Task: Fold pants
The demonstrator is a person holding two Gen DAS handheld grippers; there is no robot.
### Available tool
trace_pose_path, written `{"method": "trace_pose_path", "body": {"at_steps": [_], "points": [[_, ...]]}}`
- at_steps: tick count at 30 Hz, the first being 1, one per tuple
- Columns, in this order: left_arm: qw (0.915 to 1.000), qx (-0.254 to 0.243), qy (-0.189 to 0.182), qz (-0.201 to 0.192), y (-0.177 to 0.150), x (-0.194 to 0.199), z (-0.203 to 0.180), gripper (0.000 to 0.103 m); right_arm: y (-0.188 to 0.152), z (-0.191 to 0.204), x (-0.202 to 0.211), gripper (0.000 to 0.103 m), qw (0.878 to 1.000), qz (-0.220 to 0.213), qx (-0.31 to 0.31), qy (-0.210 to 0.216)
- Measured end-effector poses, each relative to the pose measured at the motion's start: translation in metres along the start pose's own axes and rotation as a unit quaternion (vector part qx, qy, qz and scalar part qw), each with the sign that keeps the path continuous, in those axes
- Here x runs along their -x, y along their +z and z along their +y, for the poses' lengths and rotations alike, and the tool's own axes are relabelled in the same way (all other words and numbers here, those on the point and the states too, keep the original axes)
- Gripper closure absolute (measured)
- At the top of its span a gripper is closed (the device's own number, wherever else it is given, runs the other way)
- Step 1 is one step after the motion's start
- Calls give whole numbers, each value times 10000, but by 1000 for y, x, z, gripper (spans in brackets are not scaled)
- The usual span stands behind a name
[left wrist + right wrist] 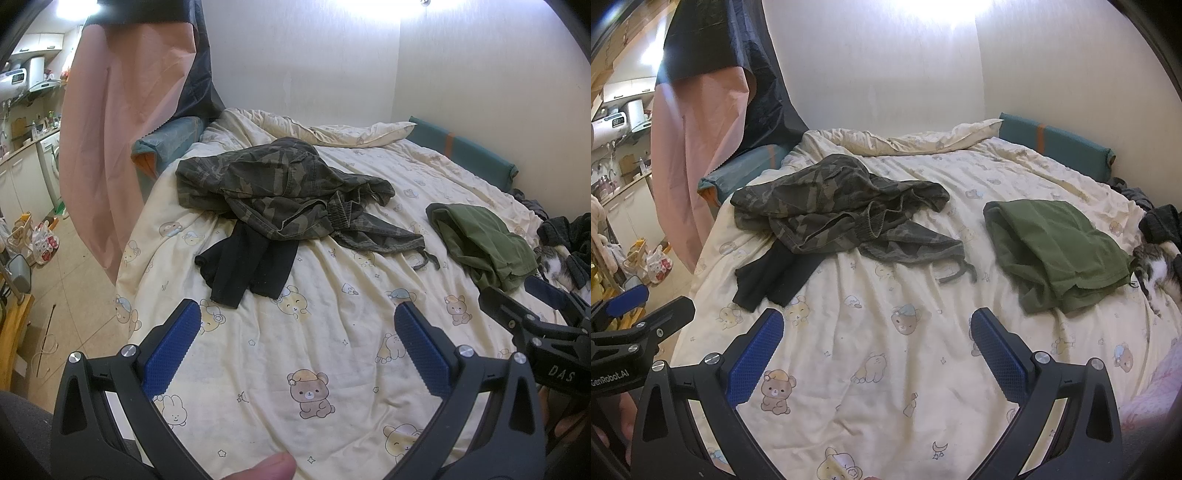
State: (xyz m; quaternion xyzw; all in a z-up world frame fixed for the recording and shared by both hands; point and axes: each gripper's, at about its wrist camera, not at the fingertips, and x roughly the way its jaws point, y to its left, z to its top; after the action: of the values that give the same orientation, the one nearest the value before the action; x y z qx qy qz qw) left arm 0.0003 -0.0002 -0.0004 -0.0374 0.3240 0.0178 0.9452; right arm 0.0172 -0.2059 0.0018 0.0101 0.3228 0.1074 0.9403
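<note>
Crumpled camouflage pants (pixel 280 188) (pixel 834 214) lie in a heap on the cream bear-print bedcover (pixel 332 350) (pixel 886 369), toward the far left. Black pants (pixel 247 266) (pixel 772 277) stick out from under their near edge. Folded olive-green pants (pixel 484 247) (pixel 1060 247) rest to the right. My left gripper (pixel 297 317) hangs open over bare cover, well short of the black pants. My right gripper (pixel 877 325) is open too, nothing between its blue pads, with the green pants ahead to its right. The right gripper (pixel 524 306) also shows at the left wrist view's right edge.
A cat (pixel 1156 269) lies beside dark clothing (pixel 1163 221) at the bed's right edge. Teal cushions (pixel 1052 144) line the wall at the back. A pink curtain (pixel 125 110) hangs left of the bed, beyond it a kitchen floor with bags (pixel 44 240). A thumb (pixel 273 467) shows at the bottom.
</note>
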Motion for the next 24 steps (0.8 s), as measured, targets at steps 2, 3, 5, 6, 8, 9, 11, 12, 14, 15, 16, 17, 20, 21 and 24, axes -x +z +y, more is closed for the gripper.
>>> {"method": "trace_pose_path", "body": {"at_steps": [2,3,5,6,8,9,11,12,14,15,16,17,20,21,24], "points": [[10000,0,11,-4,0,0,0,0,0,0,0,0,10000,-5,-6,-33],[10000,-6,38,-4,0,0,0,0,0,0,0,0,10000,-13,-10,-40],[10000,-17,64,-14,2,0,2,0,-2,0,2,0,10000,-44,-8,-70],[10000,-19,77,-20,1,-2,6,0,-2,0,3,0,9999,-65,1,-100],[10000,-22,73,-18,2,-3,7,0,-1,-2,5,0,9998,-95,2,-155],[10000,-18,75,-16,1,-1,8,0,1,-2,4,0,9998,-91,-6,-151],[10000,-22,85,-18,1,-1,8,0,1,-2,4,0,9999,-67,-26,-144],[10000,-25,88,-19,1,-1,8,0,1,-3,3,0,9999,-63,-33,-153],[10000,-23,81,-17,1,-1,7,0,2,-4,4,0,9998,-60,-51,-155],[10000,-23,80,-17,1,-1,8,0,2,-4,3,0,9998,-60,-46,-160],[10000,-24,85,-17,1,-1,8,0,2,-4,3,0,9998,-59,-50,-160],[10000,-23,86,-15,1,-1,8,0,2,-4,3,0,9999,-50,-42,-158],[10000,-23,84,-13,1,-1,8,0,1,-4,3,0,9999,-56,-37,-155],[10000,-21,78,-12,1,-1,8,0,1,-4,3,0,9999,-50,-29,-158],[10000,-25,81,-21,1,-1,8,0,1,-4,3,0,9999,-53,-41,-152]]}}
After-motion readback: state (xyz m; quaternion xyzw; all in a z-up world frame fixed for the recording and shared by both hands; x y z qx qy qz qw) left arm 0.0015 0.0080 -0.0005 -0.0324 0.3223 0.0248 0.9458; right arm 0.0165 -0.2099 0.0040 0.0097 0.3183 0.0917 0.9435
